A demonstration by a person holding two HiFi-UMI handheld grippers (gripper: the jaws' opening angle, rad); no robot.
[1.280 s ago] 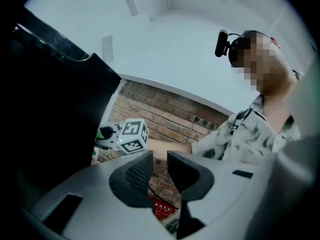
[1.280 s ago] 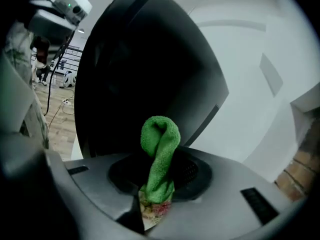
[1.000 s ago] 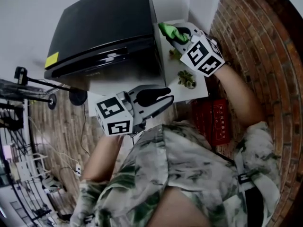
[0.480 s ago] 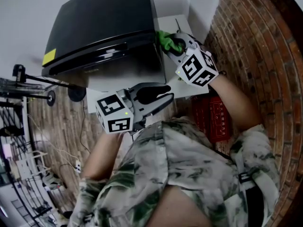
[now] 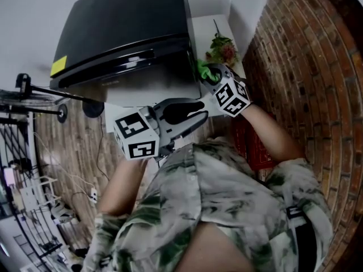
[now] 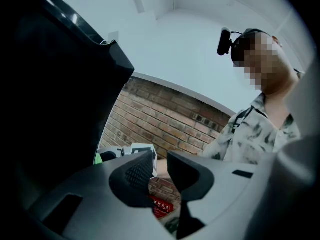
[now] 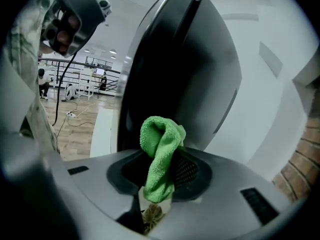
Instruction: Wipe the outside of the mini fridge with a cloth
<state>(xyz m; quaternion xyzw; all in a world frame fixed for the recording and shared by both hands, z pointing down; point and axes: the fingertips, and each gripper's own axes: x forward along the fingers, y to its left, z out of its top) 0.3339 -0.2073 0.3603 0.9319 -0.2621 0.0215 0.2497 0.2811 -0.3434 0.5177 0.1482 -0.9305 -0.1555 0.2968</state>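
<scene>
A green cloth (image 7: 159, 151), clamped in the right tool (image 5: 205, 72), is held up against the right side of the black mini fridge (image 5: 125, 27), which stands on a white desk (image 5: 205, 26) beside some flowers (image 5: 221, 47). The left tool (image 5: 195, 113) hangs near the person's chest, jaws slightly apart and empty.

One mini fridge (image 5: 125, 27), one cloth (image 5: 201, 68), two claws (image 5: 199, 112) (image 5: 209, 75), one plant (image 5: 222, 47).

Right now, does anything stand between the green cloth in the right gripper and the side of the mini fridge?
Nothing visible does. The right gripper holds the green cloth close to the black side of the mini fridge, with no object between them. The small plant stands farther back beside the fridge, off the path.
</scene>
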